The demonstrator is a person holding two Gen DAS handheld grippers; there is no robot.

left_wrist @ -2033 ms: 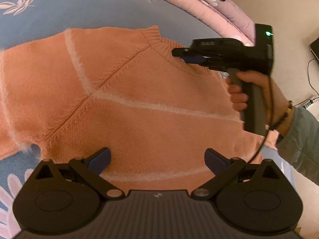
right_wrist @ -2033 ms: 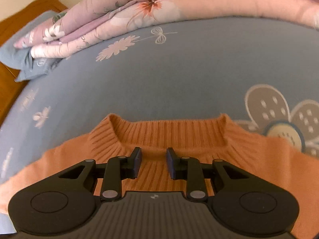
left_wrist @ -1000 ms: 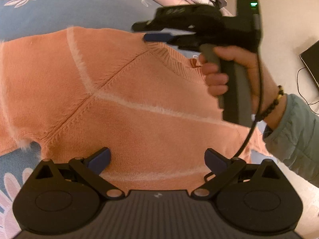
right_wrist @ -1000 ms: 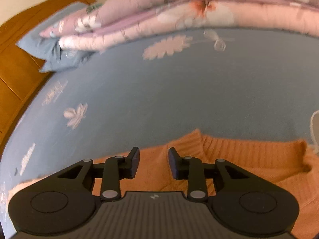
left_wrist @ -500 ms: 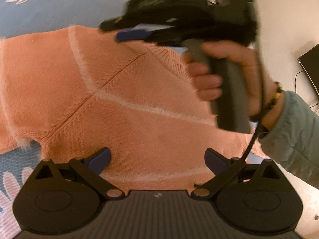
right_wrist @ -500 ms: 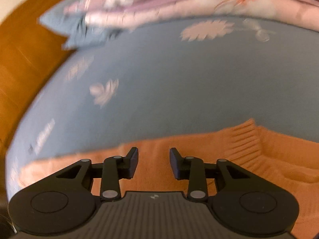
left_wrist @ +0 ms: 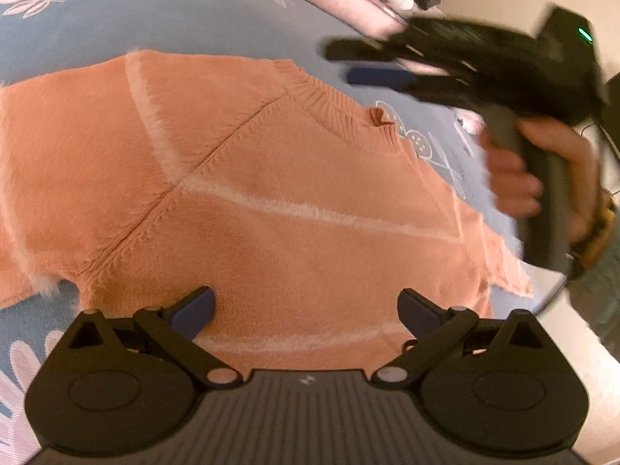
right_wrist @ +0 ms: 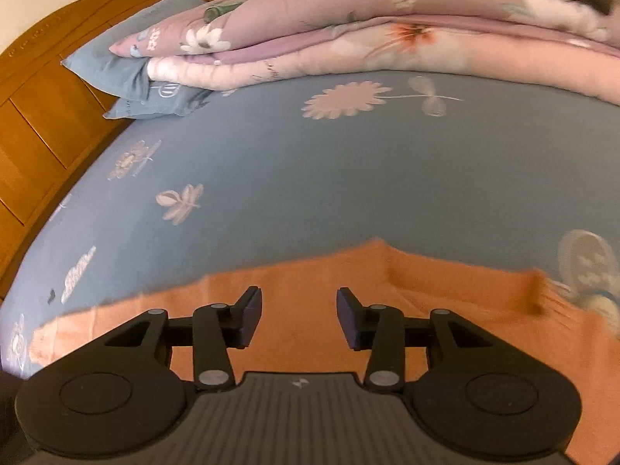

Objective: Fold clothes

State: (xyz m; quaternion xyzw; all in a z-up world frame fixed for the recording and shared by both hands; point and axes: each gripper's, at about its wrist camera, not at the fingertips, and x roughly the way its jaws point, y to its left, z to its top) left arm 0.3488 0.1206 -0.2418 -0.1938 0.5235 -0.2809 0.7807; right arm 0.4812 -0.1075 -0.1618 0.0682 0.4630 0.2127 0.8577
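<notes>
We see a knitted orange sweater [left_wrist: 294,209], ribbed at the collar, with fuzzy pale stripes. Beneath lies a smooth cloth sheet [right_wrist: 348,178]. The headboard [right_wrist: 42,116] is glossy wood.

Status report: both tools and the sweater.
Left tool open, empty, over sweater. Right tool opening, nothing between its pads, above the collar side. Sweater flat on bed sheet, unfolded. Nothing in the way.

Warm, yellowish indoor light, even and fairly dim, with soft shadows and no glare. Fisheye bending curves the bed's [right_wrist: 348,178] edges (strongest near the frame corners). The right gripper [left_wrist: 372,66] is motion-smeared; the sweater [right_wrist: 310,294] looks slightly soft.
</notes>
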